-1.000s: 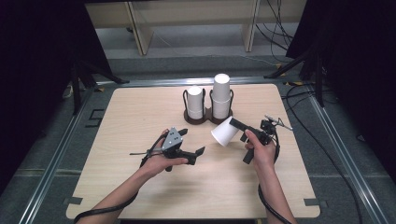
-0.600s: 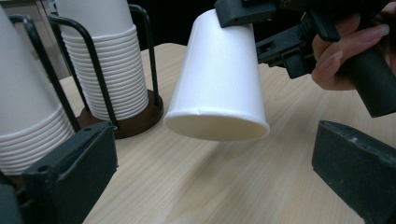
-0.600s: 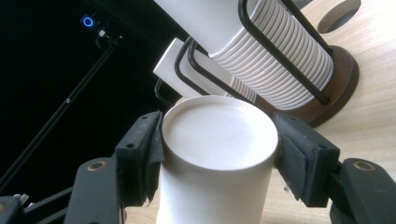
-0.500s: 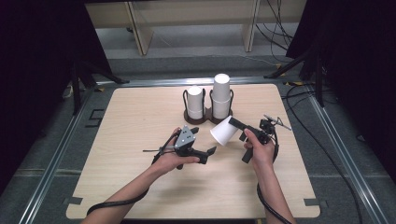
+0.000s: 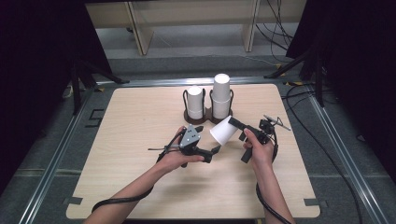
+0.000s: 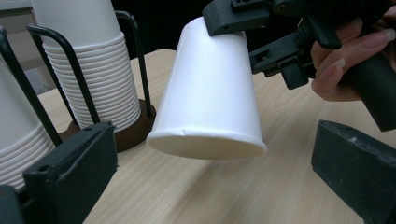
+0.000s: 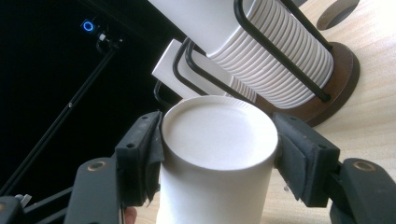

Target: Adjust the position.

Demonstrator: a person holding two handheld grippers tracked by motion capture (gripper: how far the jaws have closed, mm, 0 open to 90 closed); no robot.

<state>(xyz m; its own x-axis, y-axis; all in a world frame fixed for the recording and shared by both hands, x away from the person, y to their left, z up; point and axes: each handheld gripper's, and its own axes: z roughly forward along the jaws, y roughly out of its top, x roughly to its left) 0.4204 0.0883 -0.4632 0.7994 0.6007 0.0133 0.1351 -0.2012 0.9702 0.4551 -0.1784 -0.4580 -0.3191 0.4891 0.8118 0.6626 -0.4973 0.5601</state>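
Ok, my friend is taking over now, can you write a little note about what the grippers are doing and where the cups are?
Right hand-held gripper: shut on one white paper cup, held tilted above the table, gripped near its closed base.
Left hand-held gripper: open, empty, jaws spread just below the cup's rim.
Two cup stacks stand in the wire holder at the back.
Done: one cup is out and in hand.
Left: probably passing the cup to the left gripper or setting it down.

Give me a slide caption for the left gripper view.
Right gripper holds a white paper cup tilted above the table, beside stacked cups in a wire holder.
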